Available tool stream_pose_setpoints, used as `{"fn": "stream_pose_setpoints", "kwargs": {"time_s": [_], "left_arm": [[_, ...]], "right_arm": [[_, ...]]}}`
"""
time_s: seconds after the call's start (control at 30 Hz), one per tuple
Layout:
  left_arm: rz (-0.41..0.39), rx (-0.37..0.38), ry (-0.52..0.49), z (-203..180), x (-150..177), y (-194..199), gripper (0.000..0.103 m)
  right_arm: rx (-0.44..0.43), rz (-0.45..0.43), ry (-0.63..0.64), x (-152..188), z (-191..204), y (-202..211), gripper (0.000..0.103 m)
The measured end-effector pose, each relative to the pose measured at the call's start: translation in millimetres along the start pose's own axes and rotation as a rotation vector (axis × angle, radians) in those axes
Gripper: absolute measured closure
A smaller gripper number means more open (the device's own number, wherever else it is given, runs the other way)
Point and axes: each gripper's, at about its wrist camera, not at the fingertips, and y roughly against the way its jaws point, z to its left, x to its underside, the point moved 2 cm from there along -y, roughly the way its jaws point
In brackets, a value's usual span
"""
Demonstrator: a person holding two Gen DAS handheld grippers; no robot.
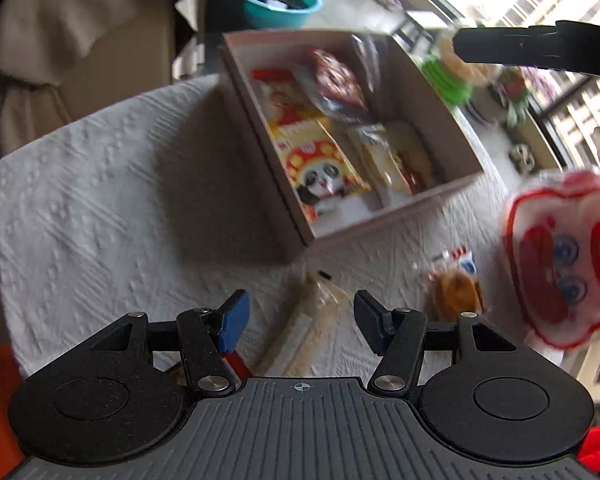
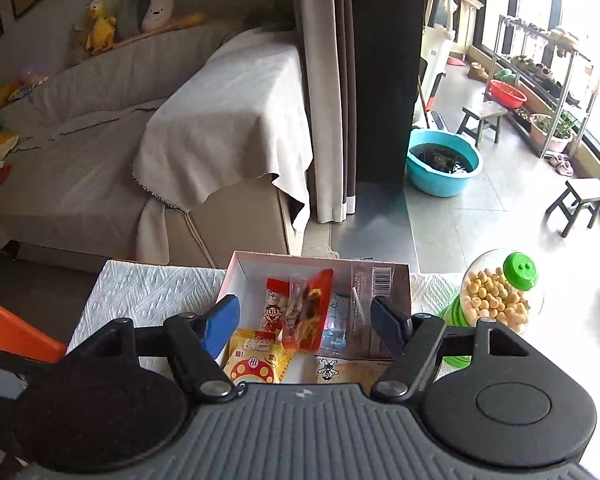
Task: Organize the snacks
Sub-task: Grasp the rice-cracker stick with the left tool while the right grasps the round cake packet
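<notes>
The left gripper (image 1: 300,322) hung over the white tablecloth (image 1: 100,200), jaws about half open and empty, with a long pale snack pack (image 1: 312,328) lying on the cloth beneath the gap. Farther off stood the open box (image 1: 452,136), already holding several snack packets (image 1: 320,164). The right gripper (image 2: 304,326) hovered above that box (image 2: 244,268), jaws partly open, gripping nothing. A jar of yellow balls (image 2: 496,300) stood just right of the box.
</notes>
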Motion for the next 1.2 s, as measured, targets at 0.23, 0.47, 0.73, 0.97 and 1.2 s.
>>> {"fn": "stream_pose_setpoints", "kwargs": {"time_s": [0.23, 0.47, 0.73, 0.97, 1.2], "left_arm": [[0.165, -0.107, -0.192, -27, 16, -47, 0.041], [0.202, -0.118, -0.099, -21, 37, -51, 0.068], [0.218, -0.025, -0.012, -46, 66, -51, 0.068], [0.219, -0.031, 0.018, -42, 79, -48, 0.068], [0.212, -0.019, 0.057, -41, 68, -47, 0.067]], "right_arm": [[0.015, 0.223, -0.002, 118, 7, 22, 0.03], [0.01, 0.463, -0.101, 234, 15, 29, 0.03], [0.142, 0.366, -0.196, 244, 8, 29, 0.03], [0.141, 0.308, -0.246, 197, -6, -13, 0.03], [0.128, 0.391, -0.229, 186, -8, -41, 0.047]]}}
